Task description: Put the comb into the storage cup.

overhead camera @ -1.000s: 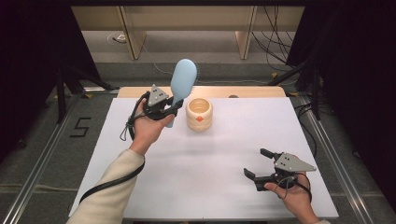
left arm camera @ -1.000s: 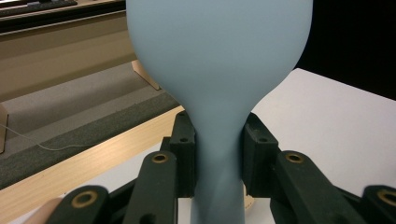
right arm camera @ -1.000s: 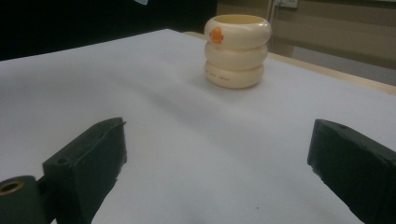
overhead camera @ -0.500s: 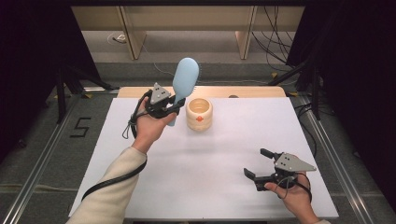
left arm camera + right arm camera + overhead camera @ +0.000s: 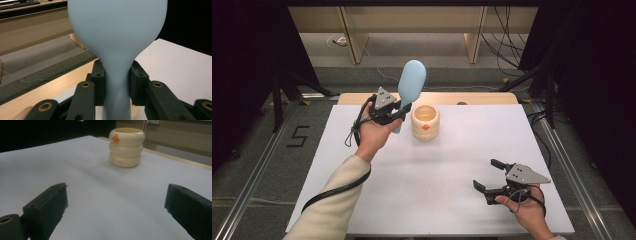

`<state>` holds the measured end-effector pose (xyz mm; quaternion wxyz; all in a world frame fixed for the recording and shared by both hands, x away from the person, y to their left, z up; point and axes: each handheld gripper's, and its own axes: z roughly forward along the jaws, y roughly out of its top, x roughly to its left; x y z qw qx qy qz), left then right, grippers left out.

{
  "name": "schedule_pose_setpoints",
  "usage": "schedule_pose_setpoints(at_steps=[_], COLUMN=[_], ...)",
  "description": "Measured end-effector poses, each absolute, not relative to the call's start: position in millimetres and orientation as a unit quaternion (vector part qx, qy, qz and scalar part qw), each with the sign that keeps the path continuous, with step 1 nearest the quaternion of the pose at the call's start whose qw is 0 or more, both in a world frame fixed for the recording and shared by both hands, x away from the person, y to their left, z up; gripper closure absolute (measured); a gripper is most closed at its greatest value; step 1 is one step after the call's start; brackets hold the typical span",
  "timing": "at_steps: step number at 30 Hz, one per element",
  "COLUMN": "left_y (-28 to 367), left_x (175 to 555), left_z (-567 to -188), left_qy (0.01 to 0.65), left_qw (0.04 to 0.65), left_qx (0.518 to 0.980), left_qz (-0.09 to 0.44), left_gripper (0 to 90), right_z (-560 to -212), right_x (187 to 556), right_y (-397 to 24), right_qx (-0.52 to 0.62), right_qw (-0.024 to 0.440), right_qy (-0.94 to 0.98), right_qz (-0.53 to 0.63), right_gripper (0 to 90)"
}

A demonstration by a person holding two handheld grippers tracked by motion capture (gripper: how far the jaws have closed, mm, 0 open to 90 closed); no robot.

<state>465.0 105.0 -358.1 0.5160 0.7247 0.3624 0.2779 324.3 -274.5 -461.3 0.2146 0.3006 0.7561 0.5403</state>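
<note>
Clamped on the narrow neck of the pale blue paddle [image 5: 117, 37], both pads [image 5: 98, 77] of my left gripper [image 5: 398, 111] press its sides, and the broad head stands upright above the jaws. I hold it in the air at the far side of the white table [image 5: 432, 170], just beside the cream ribbed cup [image 5: 425, 121]. My right gripper [image 5: 491, 176] rests low near the front edge, jaws wide apart with nothing between them, well apart from the cup. I judge the risk is in the grip: the neck is smooth and tapered, so the top-heavy paddle could pivot or slide, and its lower end could knock the cup over.
</note>
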Motion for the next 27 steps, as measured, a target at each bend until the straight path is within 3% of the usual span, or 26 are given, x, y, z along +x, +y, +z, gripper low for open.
schedule_pose_setpoints(at_steps=[27], left_y=[95], left_x=[480], left_z=[-354], left_qy=[0.352], left_qw=[0.52], left_qx=[0.728], left_qz=[0.276], left_gripper=[69.5], right_z=[-461], right_x=[324], right_y=[-275], right_qx=[0.301], right_qw=[0.215], right_qy=[0.756], right_qz=[0.541], right_gripper=[5.5])
